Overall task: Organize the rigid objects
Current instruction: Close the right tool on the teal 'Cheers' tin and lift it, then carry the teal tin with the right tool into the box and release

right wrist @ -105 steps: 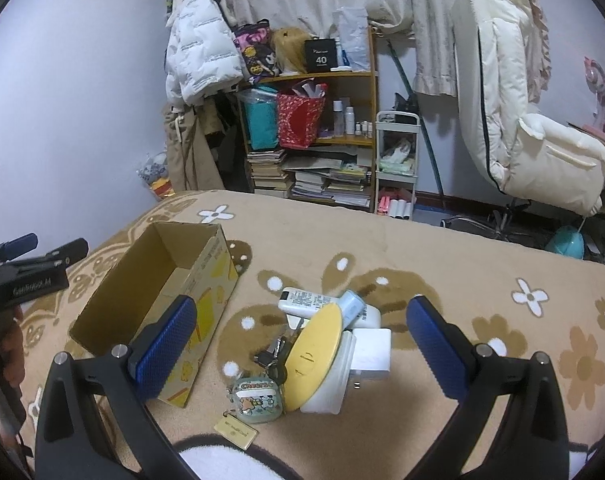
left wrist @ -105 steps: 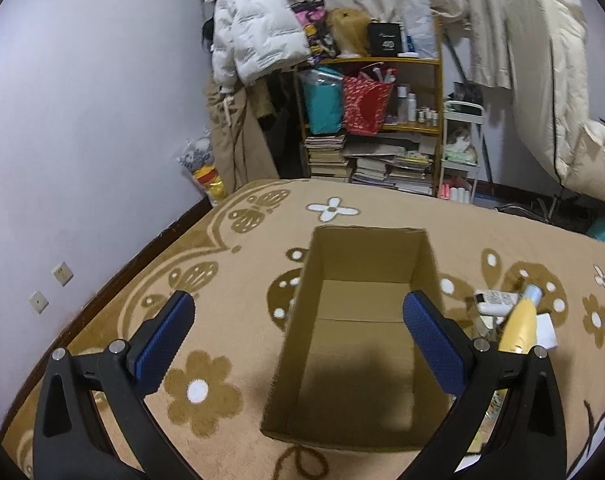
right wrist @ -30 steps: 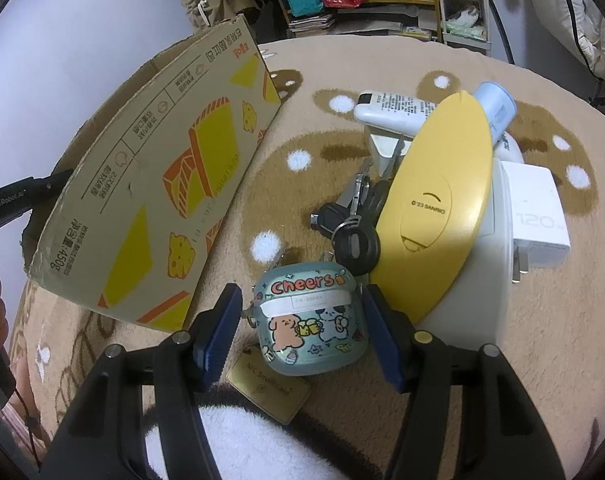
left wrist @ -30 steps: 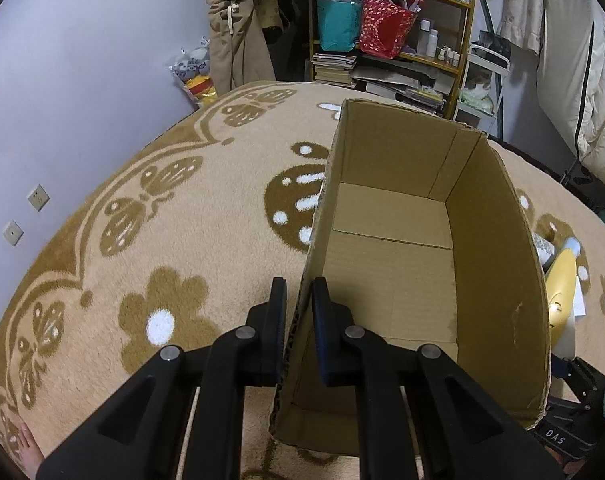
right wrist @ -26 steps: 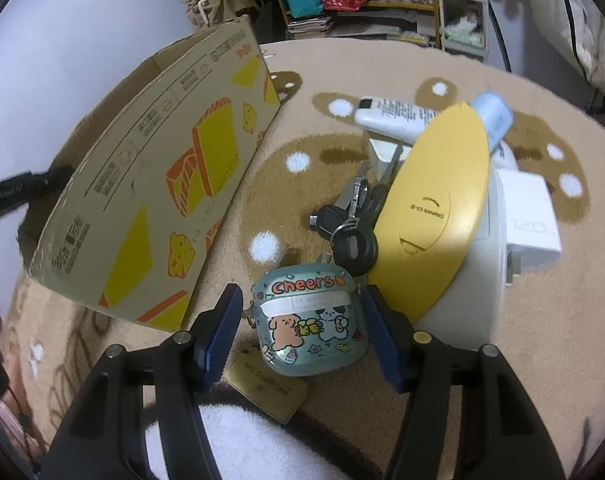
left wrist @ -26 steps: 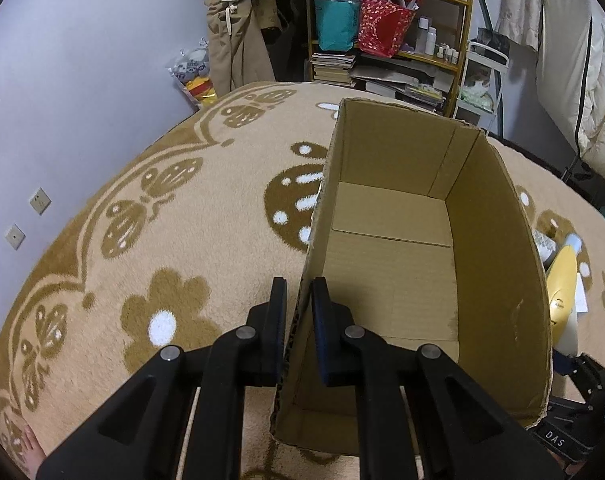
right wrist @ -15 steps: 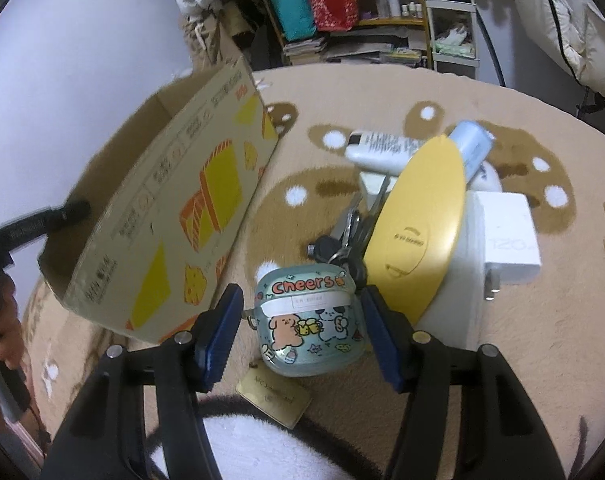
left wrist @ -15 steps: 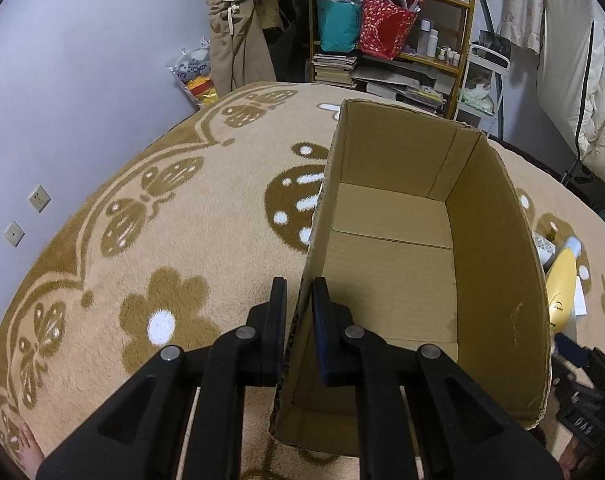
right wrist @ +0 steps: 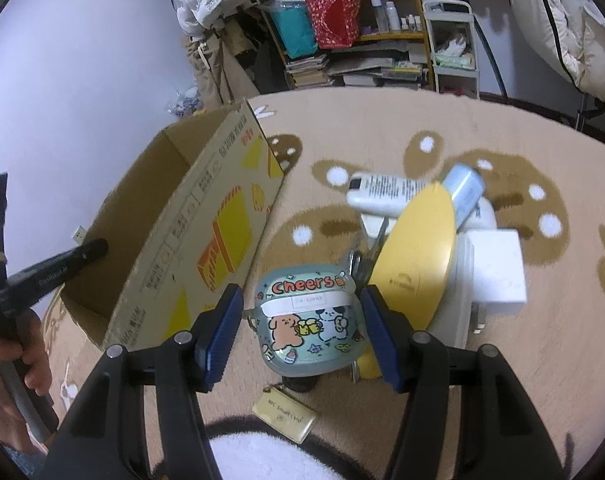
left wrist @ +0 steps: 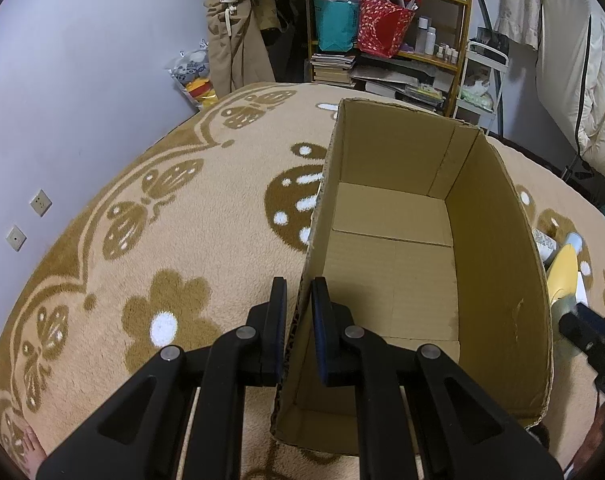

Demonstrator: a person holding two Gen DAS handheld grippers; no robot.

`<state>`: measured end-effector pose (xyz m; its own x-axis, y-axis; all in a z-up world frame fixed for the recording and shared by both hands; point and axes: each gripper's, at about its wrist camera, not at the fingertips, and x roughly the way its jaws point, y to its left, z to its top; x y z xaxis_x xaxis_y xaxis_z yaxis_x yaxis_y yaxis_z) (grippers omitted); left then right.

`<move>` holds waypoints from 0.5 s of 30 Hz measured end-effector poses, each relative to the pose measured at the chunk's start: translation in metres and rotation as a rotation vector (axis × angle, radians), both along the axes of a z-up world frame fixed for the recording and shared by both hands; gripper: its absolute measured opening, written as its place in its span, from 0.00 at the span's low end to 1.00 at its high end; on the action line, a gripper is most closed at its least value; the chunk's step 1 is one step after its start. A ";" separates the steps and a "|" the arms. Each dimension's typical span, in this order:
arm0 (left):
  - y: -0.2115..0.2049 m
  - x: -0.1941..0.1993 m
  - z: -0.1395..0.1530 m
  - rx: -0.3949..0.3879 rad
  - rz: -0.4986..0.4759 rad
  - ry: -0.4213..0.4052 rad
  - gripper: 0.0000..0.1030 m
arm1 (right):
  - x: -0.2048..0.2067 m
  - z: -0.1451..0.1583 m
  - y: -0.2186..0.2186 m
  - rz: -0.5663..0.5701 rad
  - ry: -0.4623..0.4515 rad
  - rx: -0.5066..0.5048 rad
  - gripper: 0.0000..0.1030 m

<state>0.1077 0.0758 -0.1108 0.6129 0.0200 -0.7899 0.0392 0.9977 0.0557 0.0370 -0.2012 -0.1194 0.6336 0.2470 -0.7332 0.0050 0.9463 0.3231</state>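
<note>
Left hand-held gripper [left wrist: 298, 312] pinching box wall [left wrist: 314, 240]; right hand-held gripper [right wrist: 298, 332] clamping case [right wrist: 308, 320]; keys [right wrist: 356, 266] behind.

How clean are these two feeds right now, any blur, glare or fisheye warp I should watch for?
Left wrist view: sharp, evenly lit, no glare; fisheye bows the cardboard box walls and the rug edge, corners vignetted black. Right wrist view: softer, the box print and the yellow oval lid slightly smeared; the "Cheers" case between the right gripper pads stays readable, with faint sheen.

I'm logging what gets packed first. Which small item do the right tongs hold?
The cartoon "Cheers" case, between the right tongs; the yellow oval and white charger lie untouched.
</note>
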 end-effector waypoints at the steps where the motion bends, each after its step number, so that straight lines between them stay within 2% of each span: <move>1: 0.000 0.000 0.000 -0.003 0.001 0.000 0.11 | 0.001 0.004 0.000 -0.004 -0.006 -0.001 0.63; 11: -0.001 0.000 0.001 -0.013 0.002 0.000 0.11 | 0.025 0.053 0.003 0.006 -0.101 -0.028 0.63; 15: -0.001 -0.001 0.000 -0.023 0.003 -0.002 0.10 | 0.035 0.070 0.006 0.017 -0.155 -0.007 0.63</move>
